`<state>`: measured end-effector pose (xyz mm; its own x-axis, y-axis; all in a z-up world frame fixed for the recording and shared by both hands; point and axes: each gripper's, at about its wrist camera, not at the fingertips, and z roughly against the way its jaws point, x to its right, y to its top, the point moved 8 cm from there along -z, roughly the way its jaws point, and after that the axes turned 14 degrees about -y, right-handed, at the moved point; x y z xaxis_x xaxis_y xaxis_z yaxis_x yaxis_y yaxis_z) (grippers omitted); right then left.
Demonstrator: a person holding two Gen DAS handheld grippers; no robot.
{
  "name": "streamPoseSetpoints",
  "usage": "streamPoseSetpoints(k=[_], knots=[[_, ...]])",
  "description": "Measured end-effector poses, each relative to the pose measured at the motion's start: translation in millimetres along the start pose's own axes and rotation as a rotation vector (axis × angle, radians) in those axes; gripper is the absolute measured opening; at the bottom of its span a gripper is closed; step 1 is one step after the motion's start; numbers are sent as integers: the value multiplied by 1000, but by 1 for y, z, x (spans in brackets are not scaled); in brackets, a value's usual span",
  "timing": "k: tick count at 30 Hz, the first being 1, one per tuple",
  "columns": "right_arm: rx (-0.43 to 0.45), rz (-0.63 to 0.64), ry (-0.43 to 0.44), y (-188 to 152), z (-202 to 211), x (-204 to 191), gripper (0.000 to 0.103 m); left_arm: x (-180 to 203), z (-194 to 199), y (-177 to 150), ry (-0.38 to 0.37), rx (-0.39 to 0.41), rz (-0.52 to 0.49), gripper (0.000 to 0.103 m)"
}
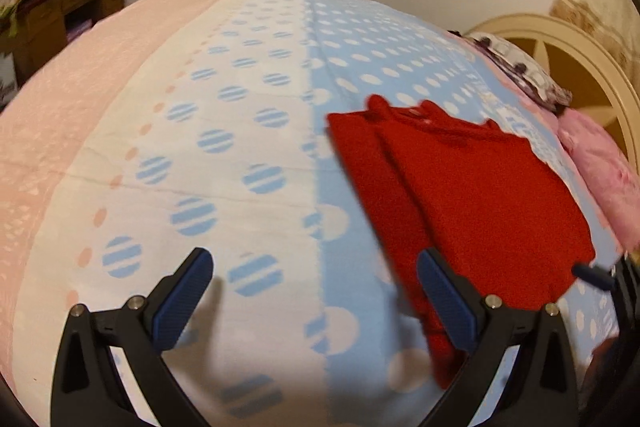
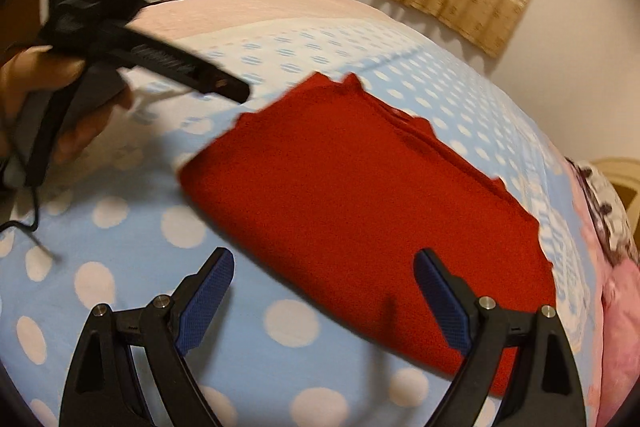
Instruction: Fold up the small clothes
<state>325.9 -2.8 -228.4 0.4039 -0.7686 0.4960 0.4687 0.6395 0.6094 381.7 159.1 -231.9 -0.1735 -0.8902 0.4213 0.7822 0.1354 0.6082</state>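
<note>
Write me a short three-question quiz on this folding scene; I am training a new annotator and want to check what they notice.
1. True or false: the left hand-held gripper is shut on the red garment.
2. What does the red garment lie on? A) a wooden table B) a polka-dot bedspread C) a pink pillow
3. Fill in: in the right wrist view, the right hand-held gripper has its jaws ____ and grips nothing.

Key:
1. False; its jaws are open, and the garment lies partly behind its right finger.
2. B
3. open
</note>
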Motion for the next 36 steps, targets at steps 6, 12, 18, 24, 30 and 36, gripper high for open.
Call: streamPoseSetpoints(k=[6,12,18,24,30,36], knots=[[51,109,12,12,5,-37,73,-6,-8,-6,-36,-6,41,103],[82,216,-34,22,-6,-64,69,-5,-4,-4,-49,3,40,103],[114,246,-107,35,-20,-66,69,3,-8,6,-124,-6,81,103],[112,270,-79,28,-23,-75,35,26,-23,29,-163,10,-1,103],[101,245,-62,27,-27,-72,34,29,-50,42,-202,-22,12,102],[109,245,-69,26,-29,-71,34,27,-69,43,-232,-55,44,88]])
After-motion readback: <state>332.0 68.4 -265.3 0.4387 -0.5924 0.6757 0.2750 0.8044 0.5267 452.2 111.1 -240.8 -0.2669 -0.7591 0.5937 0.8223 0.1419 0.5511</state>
